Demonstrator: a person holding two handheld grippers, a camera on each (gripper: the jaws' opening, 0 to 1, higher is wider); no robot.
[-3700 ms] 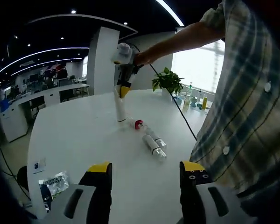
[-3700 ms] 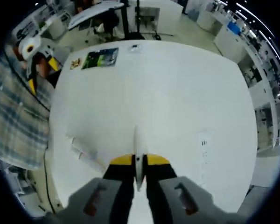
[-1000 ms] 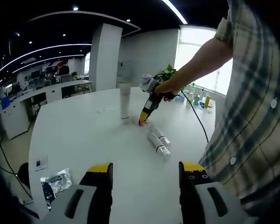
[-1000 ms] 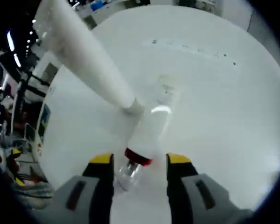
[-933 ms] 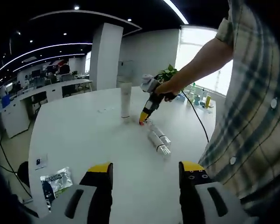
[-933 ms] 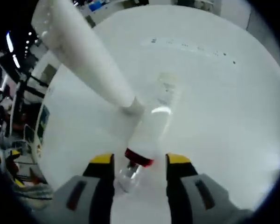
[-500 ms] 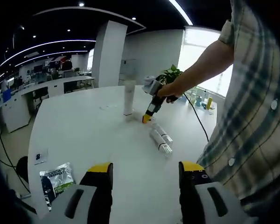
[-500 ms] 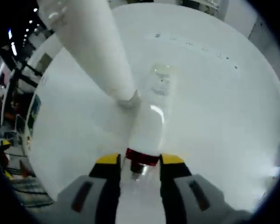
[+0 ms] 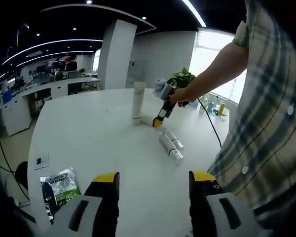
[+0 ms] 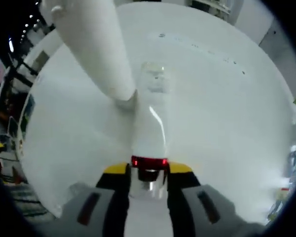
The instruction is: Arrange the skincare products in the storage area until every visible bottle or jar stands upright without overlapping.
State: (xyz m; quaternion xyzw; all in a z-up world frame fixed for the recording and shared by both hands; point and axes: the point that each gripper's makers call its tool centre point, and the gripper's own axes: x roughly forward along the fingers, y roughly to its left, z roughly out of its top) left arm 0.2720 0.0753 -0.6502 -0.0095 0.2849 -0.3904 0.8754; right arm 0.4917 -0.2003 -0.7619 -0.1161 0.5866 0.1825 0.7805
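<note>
Presumably to stand it up, the right gripper [image 10: 148, 177] clamps the lying bottle [image 10: 151, 129] at its red-ringed neck beside the upright tube [image 10: 93, 47], while the left gripper [image 9: 154, 193] waits, jaws apart and empty.

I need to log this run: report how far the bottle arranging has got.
Done: the tall white tube stands upright on the table. In hand: the right tongs are closed around the neck of the red-banded bottle, which lies on its side beside the tube. Left: two clear bottles lie flat side by side and need standing. The left tongs are open, holding nothing.
</note>
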